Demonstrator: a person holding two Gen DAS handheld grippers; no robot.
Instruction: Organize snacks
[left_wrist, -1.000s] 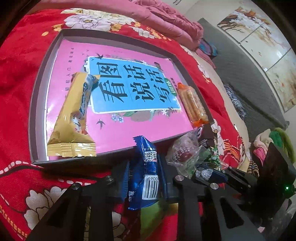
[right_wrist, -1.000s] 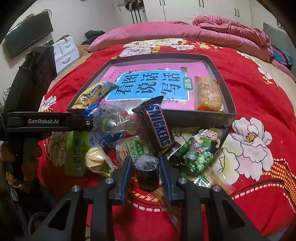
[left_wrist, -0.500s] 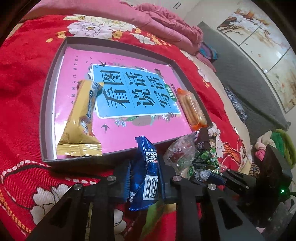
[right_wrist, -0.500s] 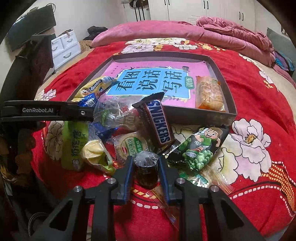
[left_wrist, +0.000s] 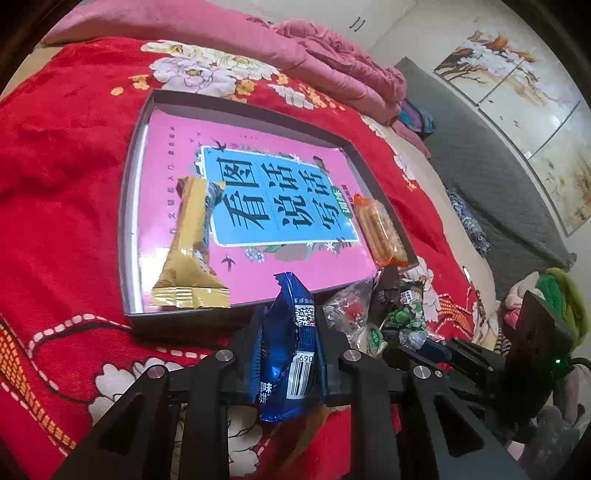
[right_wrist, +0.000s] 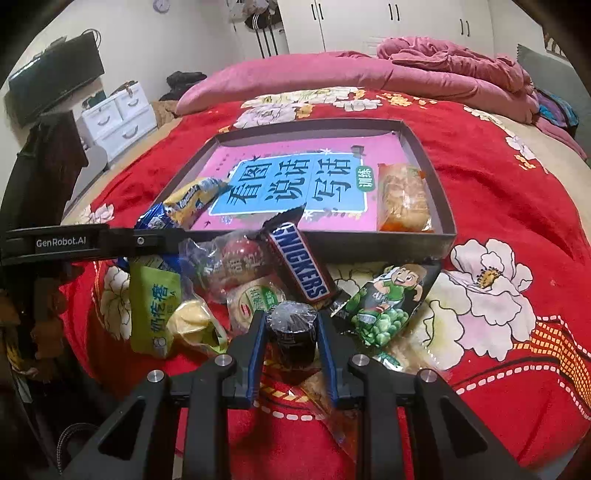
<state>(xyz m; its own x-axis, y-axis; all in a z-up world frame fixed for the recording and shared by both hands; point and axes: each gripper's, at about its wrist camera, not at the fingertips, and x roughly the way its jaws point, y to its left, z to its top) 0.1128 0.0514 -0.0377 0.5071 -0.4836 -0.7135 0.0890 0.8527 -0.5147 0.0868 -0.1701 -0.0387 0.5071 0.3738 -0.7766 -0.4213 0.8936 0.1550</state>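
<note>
Snack pkt, dark blue (left_wrist: 291, 343), w/ white barcode label and crimped top, is clamped upright in left gripper (left_wrist: 290, 328), just in front of grey tray (left_wrist: 127, 206); its jaws were closing on it. In tray, on pink book, yellow wafer pkt (left_wrist: 192, 251) and orange cracker pkt (left_wrist: 380, 230) are laid. Dark round cake in clear wrap (right_wrist: 293, 332) is pinched by right gripper (right_wrist: 291, 334), beside Snickers bar (right_wrist: 301, 267).

"SNICKERS" on brown bar (right_wrist: 301, 271); "GenRobot.AI" on left gripper (right_wrist: 61, 242); "690" by barcode on blue packet (left_wrist: 291, 347); "看图说话写话" on pink book (right_wrist: 295, 181).
</note>
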